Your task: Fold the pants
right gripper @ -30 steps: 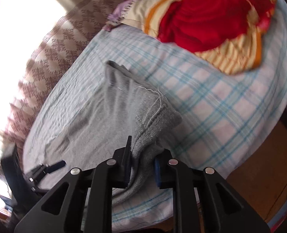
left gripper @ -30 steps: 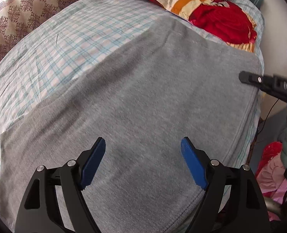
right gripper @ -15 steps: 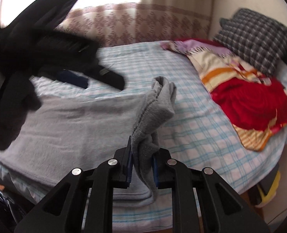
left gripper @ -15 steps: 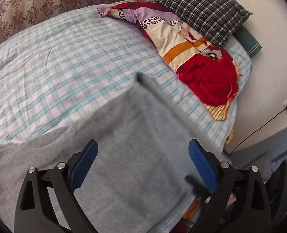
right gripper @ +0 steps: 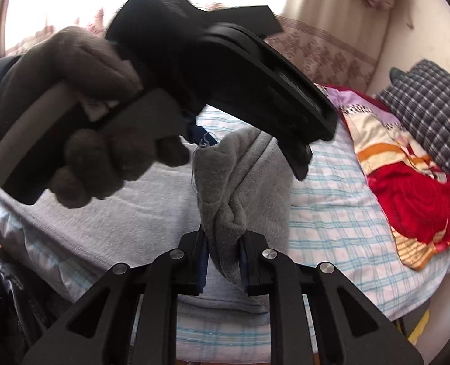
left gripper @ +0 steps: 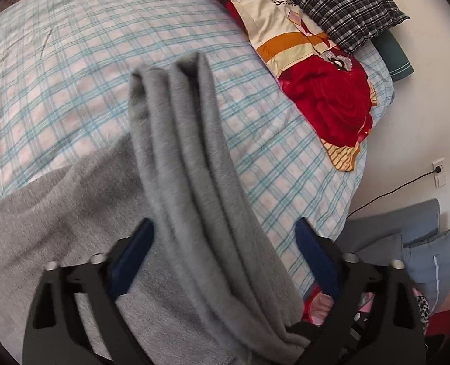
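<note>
Grey pants (left gripper: 191, 182) on the bed (left gripper: 73, 70), over the blue-checked sheet. Lower part spread flat toward 7 o'clock in the left wrist view; one end lifted off the sheet as a bunched, pleated ridge running from 12 o'clock down to 5 o'clock.

Right gripper (right gripper: 223, 261): clamped tight on a gathered wad of the grey fabric, cloth bulging up above the blue pads, loose threads at the top edge. Remainder of the pants lying flat at 9 o'clock from that grip.

Left gripper (left gripper: 225, 252): jaws just been closing but standing apart; raised ridge of fabric between them. Left pad (left gripper: 130, 258) touching or nearly touching the cloth, cannot tell which; right pad clear of it, checked sheet visible in the gap. No grip.

In the right wrist view, left gripper filling 10 to 1 o'clock, held by a hand in a dark brown glove (right gripper: 82, 115), just above the clamped wad.

Red and patterned quilt (left gripper: 325, 100) at 2 o'clock on the bed, well apart from the pants. Dark plaid pillow (left gripper: 331, 3) at 1 o'clock beyond it.
</note>
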